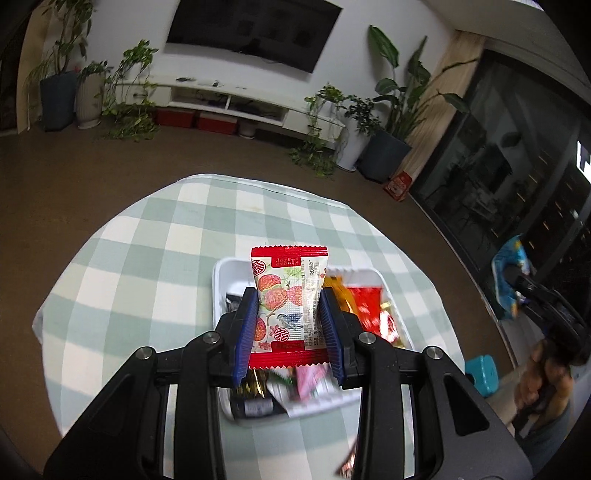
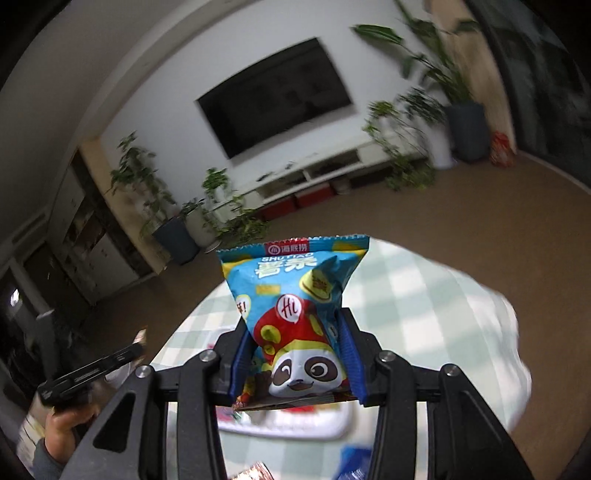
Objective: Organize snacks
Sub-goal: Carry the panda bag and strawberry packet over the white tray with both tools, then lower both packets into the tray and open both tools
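A red-and-white lychee-print snack packet (image 1: 286,306) sits clamped in the left gripper (image 1: 290,325), above a white plastic tray (image 1: 221,273) of wrappers on the green-checked tablecloth (image 1: 147,258). The right gripper (image 2: 295,354) pinches a blue panda-print snack bag (image 2: 295,317) (held well aloft).

Left wrist view looks down close over the checked table (image 1: 147,236), television (image 1: 255,29) at 12 o'clock. Right wrist view tilts, sharing both (image 2: 406,295), television (image 2: 277,96) at 12 o'clock.

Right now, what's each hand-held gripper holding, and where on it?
Left hand-held gripper: red lychee-print snack packet, pinched across its side edges. Right hand-held gripper: blue panda snack bag, clamped across its lower sides.
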### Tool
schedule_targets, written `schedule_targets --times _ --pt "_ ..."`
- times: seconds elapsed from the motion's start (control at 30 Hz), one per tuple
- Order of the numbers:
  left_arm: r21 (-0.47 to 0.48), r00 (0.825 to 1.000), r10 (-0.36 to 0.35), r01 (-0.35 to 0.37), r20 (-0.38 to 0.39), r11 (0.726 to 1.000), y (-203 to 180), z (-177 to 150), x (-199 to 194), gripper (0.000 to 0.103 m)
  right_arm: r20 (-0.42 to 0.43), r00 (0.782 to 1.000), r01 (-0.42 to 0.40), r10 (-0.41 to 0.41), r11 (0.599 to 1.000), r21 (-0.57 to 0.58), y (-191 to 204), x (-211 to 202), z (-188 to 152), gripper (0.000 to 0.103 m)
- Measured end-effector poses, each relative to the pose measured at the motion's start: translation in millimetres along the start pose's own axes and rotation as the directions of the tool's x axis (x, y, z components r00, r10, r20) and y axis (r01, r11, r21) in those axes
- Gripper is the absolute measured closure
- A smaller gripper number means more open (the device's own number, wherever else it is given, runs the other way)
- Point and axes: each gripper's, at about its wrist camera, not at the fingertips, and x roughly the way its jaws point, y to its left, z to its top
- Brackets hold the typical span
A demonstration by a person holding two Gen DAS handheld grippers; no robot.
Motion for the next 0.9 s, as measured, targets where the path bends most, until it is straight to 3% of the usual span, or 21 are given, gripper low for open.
schedule_targets --times 0.07,0.2,0.4,0.6,0.9 --pt "-0.002 1.0 0.013 -0.013 -0.024 1.0 3 6 21 0.072 -0.039 0.999 -0.035 0.033 0.998 -0.059 22 23 8 0.056" --pt "0.018 0.996 0.038 -0.036 -0.085 0.999 7 5 64 0.072 -0.171 0.985 -0.039 0.018 0.992 -0.12 47 85 -2 0.056" --pt "0.035 0.992 0.028 -0.024 -0.127 0.999 11 -10 107 0.072 -0.306 0.951 -0.002 -0.04 0.991 -0.136 45 150 -36 0.056" --pt "0.04 0.985 0.032 -0.026 -0.168 0.999 13 -20 137 0.071 -0.353 0.933 0.036 -0.073 0.993 -0.11 28 175 -50 0.056" --pt "0.059 0.979 0.059 -0.049 -0.196 0.997 13 -31 150 0.07 -0.355 0.93 0.054 -0.098 0.99 -0.13 23 180 -66 0.056"
